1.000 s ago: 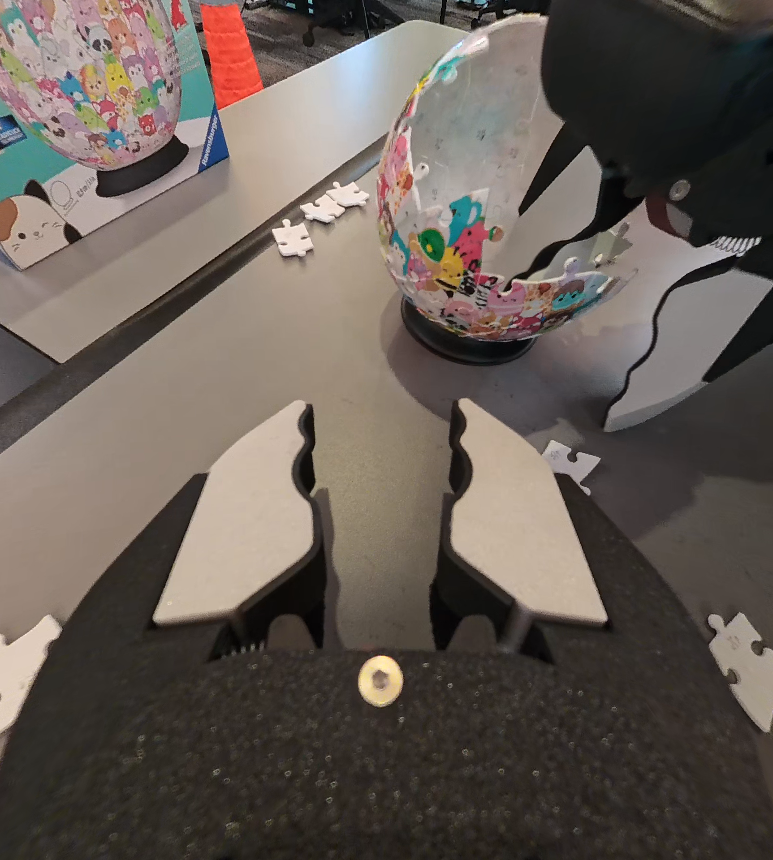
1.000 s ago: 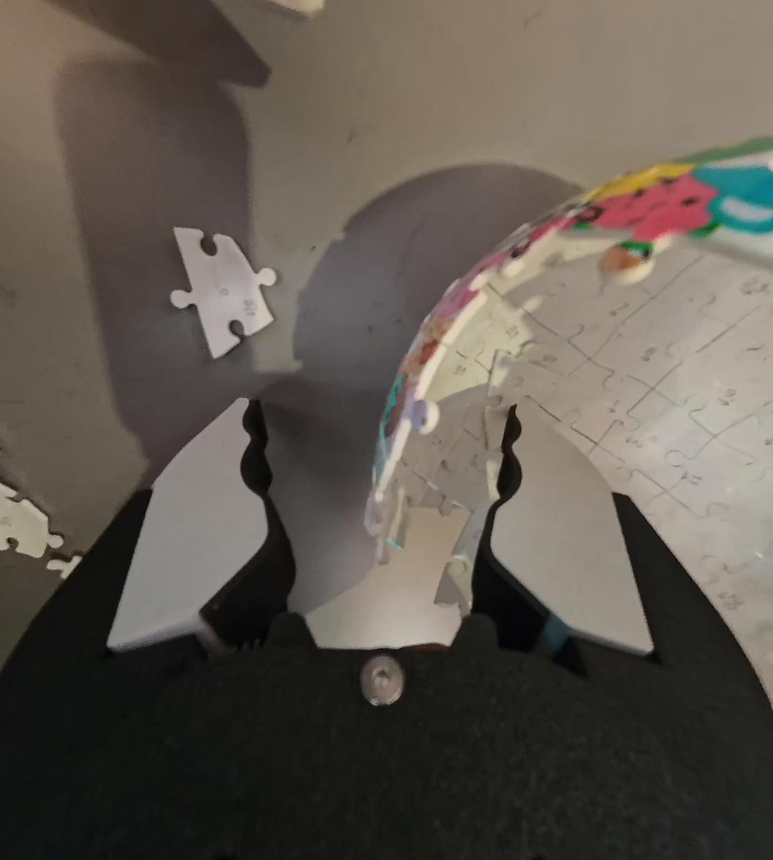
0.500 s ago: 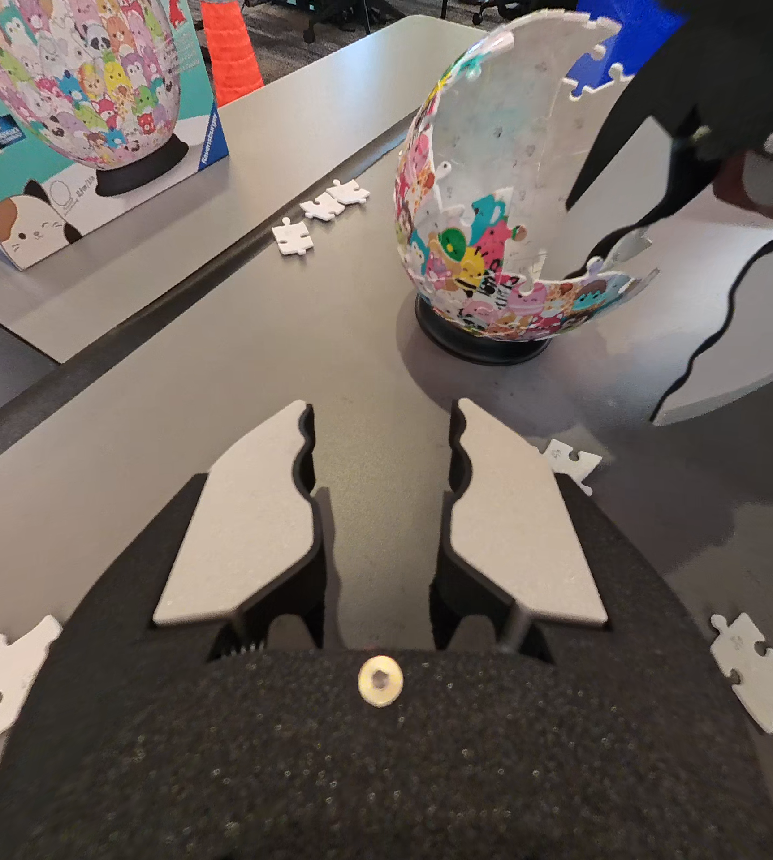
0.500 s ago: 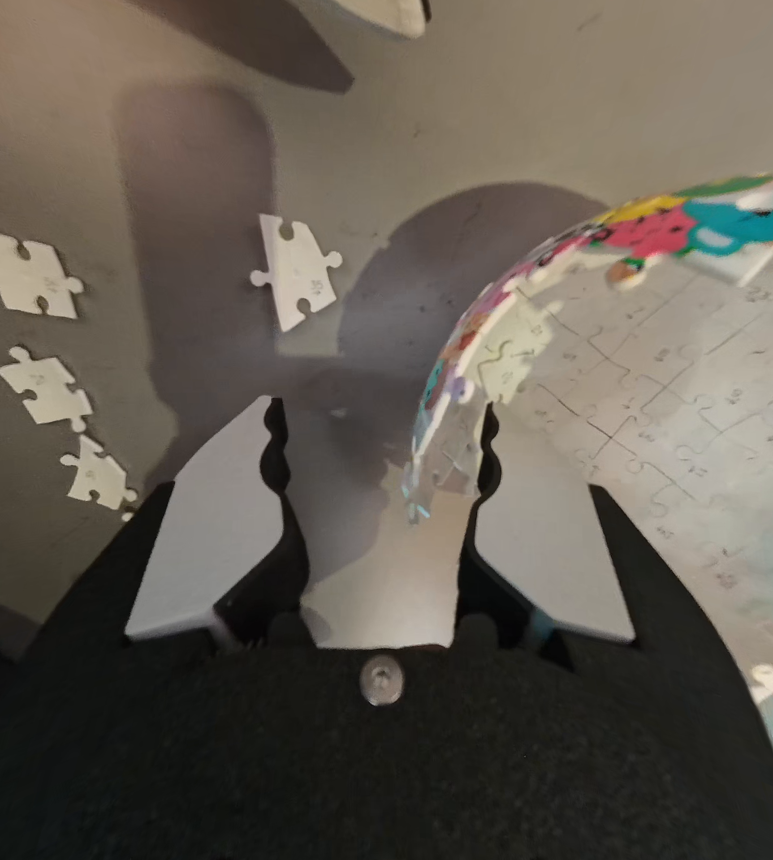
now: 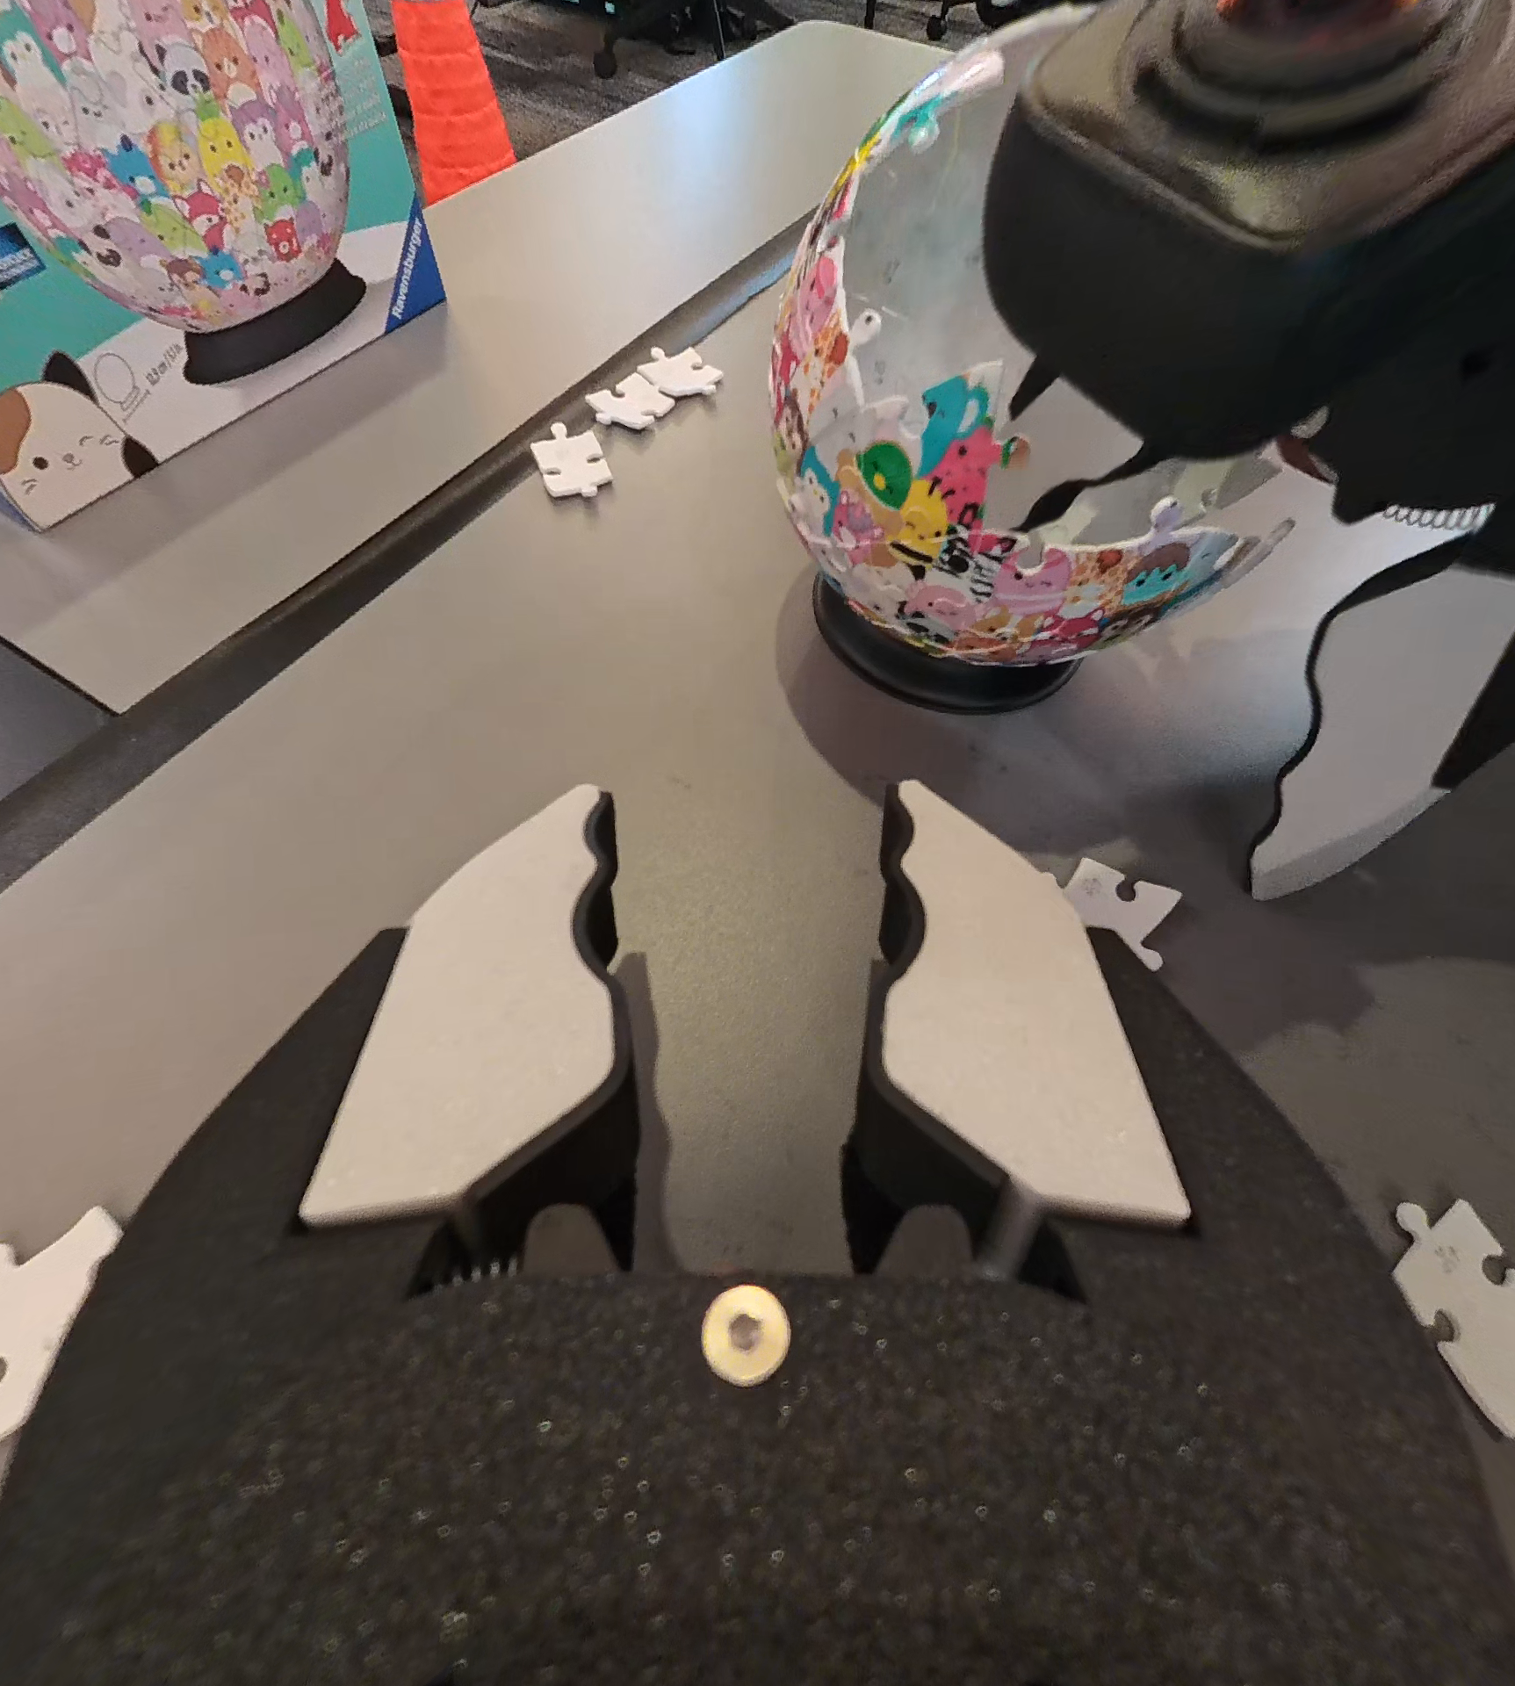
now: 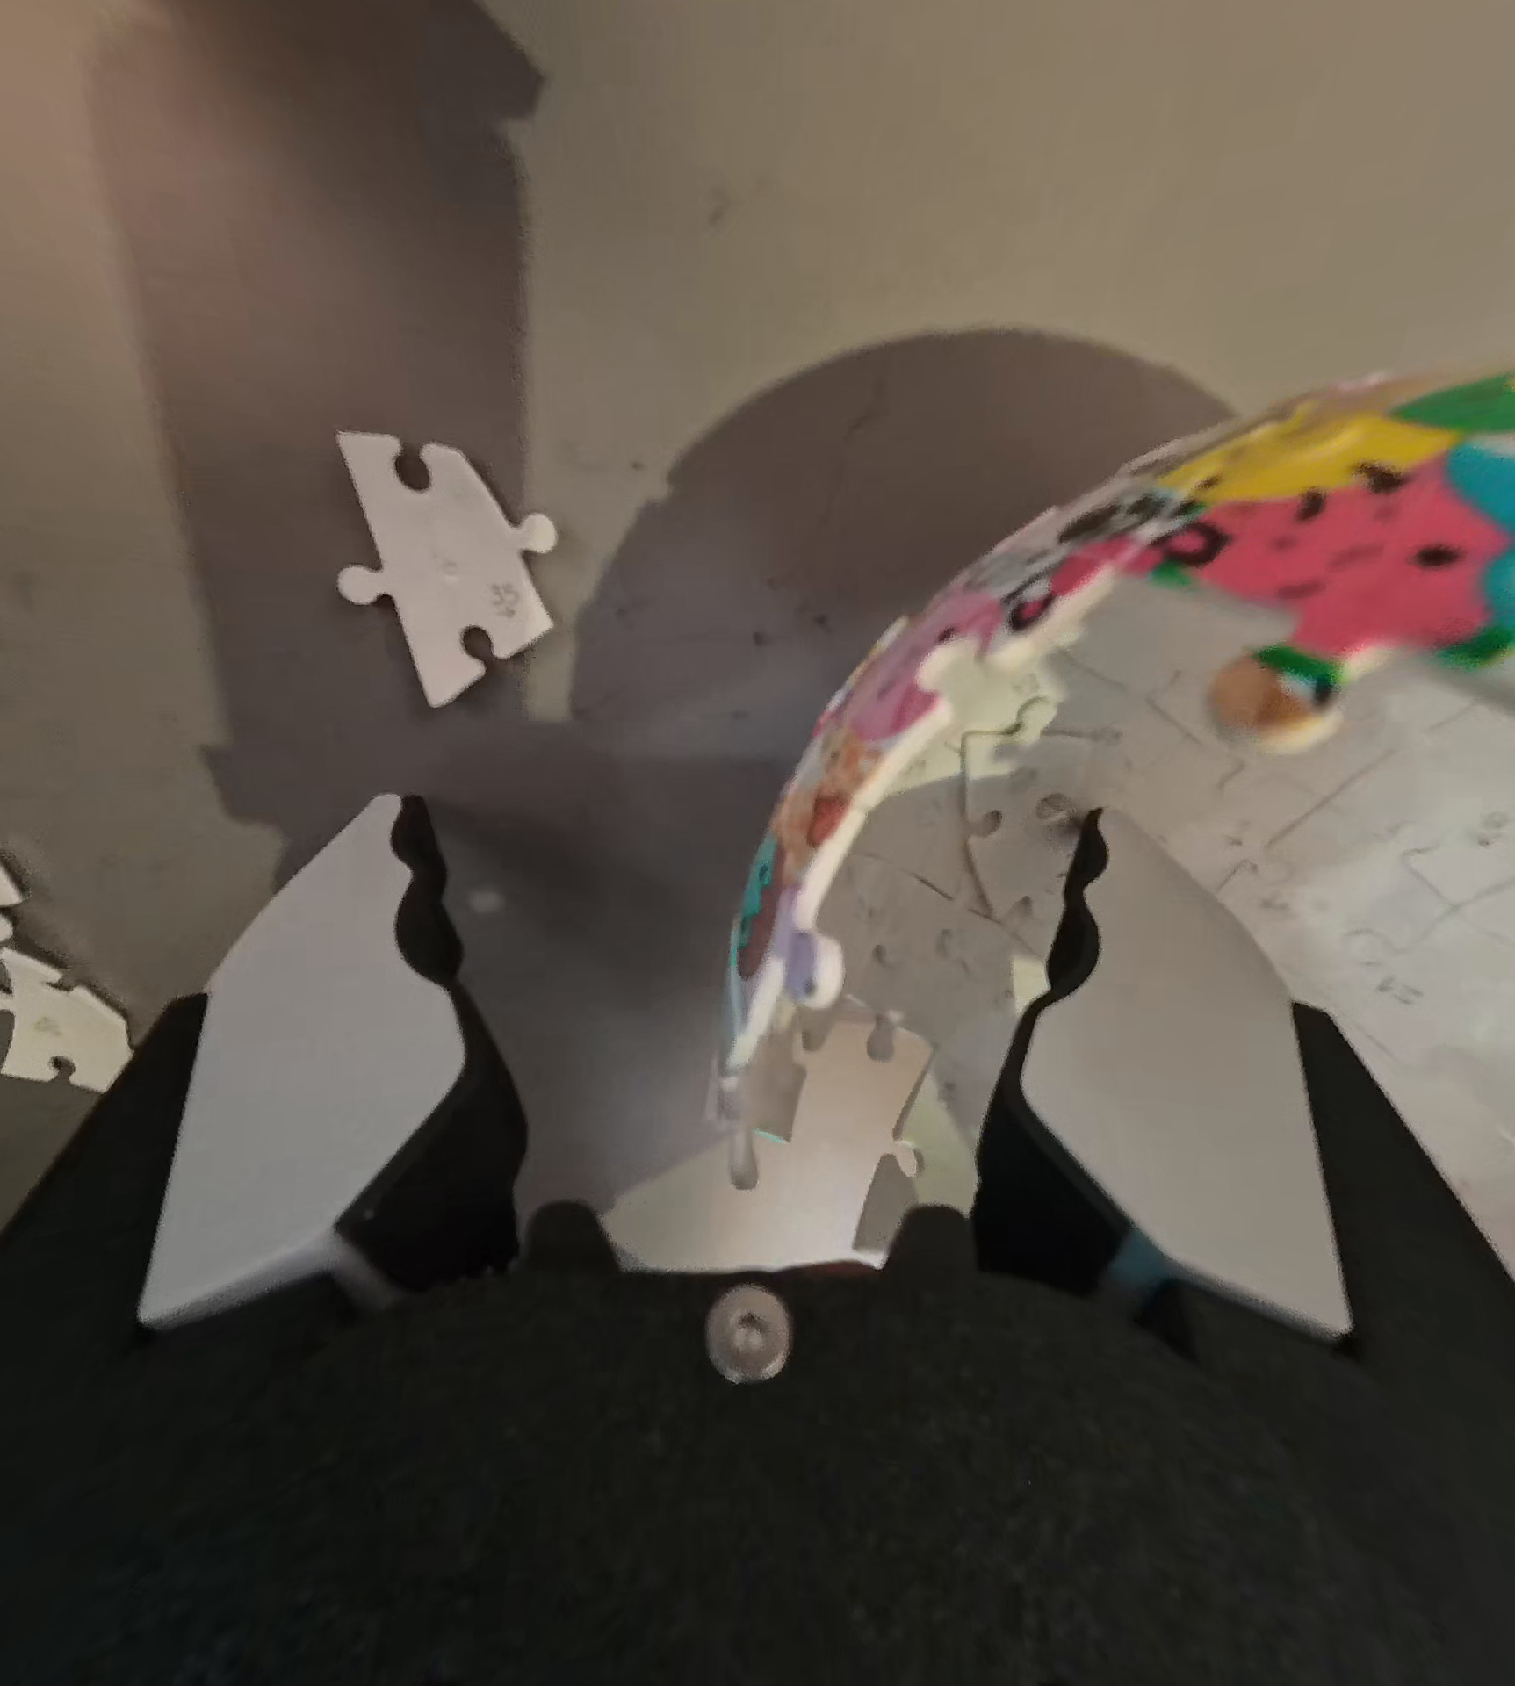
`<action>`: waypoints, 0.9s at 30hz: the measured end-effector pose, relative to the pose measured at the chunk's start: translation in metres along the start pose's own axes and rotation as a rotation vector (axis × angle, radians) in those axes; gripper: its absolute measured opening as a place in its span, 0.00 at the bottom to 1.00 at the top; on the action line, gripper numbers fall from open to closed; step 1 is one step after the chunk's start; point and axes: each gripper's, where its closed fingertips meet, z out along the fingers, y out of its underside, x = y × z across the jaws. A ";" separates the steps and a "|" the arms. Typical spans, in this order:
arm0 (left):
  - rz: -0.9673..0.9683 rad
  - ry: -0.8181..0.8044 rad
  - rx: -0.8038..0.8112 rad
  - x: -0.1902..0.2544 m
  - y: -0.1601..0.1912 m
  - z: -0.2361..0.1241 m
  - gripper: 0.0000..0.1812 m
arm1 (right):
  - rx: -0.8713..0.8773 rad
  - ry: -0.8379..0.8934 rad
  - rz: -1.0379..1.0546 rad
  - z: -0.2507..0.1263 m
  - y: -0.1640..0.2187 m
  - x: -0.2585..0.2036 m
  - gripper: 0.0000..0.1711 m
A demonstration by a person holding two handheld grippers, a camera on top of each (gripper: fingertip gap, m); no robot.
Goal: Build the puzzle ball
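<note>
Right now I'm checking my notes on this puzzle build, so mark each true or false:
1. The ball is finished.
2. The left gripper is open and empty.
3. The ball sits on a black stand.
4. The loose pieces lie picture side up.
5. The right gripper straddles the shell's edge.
1. False. The puzzle ball is a partial shell with its white inside showing.
2. True. The left gripper has its jaws apart with only bare table between them.
3. True. The black stand is under the shell.
4. False. The loose pieces show blank white backs.
5. True. The right gripper is open, one finger outside the shell and one inside.
</note>
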 end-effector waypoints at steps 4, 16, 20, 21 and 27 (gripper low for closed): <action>-0.001 0.000 -0.001 0.000 0.000 0.000 0.30 | 0.000 -0.009 0.000 -0.002 0.001 0.000 0.70; 0.002 -0.001 -0.003 0.000 0.000 0.000 0.30 | -0.004 -0.015 -0.020 -0.012 0.004 -0.004 0.51; 0.003 -0.001 -0.006 0.000 0.001 0.001 0.30 | 0.015 -0.034 -0.025 -0.017 0.003 -0.007 0.45; 0.004 -0.001 -0.006 0.000 0.001 0.001 0.30 | 0.013 -0.038 -0.023 -0.017 0.003 -0.007 0.44; 0.015 -0.003 -0.004 0.001 0.001 0.000 0.30 | 0.034 -0.066 -0.024 -0.022 0.001 -0.012 0.42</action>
